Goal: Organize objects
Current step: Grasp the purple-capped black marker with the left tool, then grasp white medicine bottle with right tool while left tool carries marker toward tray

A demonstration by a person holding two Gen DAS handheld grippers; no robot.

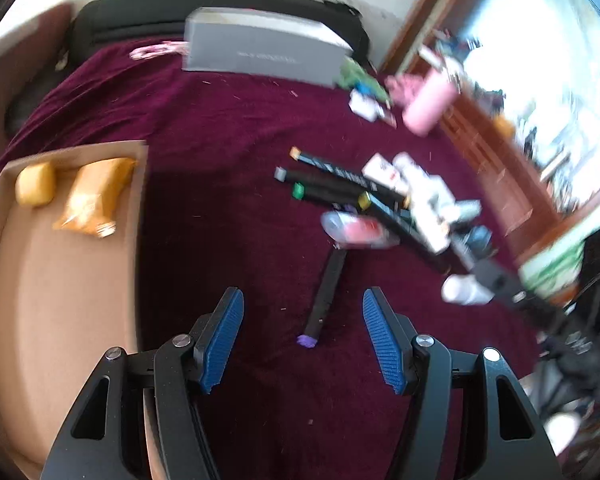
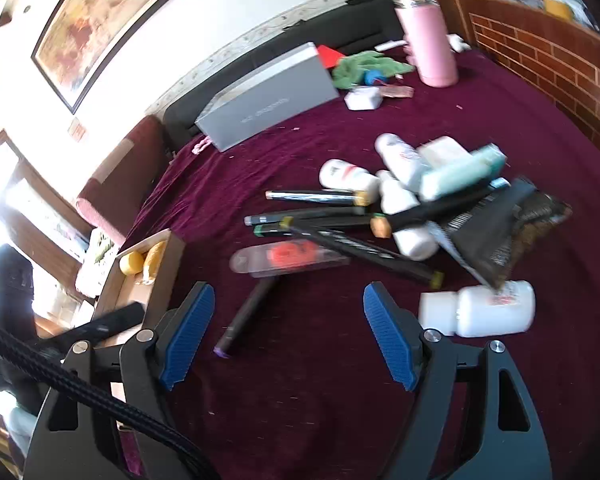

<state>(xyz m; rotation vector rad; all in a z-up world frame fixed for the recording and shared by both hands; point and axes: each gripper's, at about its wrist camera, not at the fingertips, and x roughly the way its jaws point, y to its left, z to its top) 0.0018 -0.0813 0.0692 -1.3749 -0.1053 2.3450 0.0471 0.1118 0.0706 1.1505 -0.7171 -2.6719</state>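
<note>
Two grippers ours, both empty. Cardboard tray point(image 1: 60, 280) at left, likely sorting bin, holds two yellow snack packs. Left gripper point(image 1: 303, 340), right gripper point(image 2: 288, 332): jaws apart over purple-capped marker point(image 2: 246, 316) lying loose on maroon cloth, nearest pick.

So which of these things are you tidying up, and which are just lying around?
For the tidying:
- cardboard box with two yellow packets
- black markers, one with a purple cap
- white bottles
- clear case with orange inside

Just lying about, probably:
- grey box
- pink flask
- green cloth
</note>
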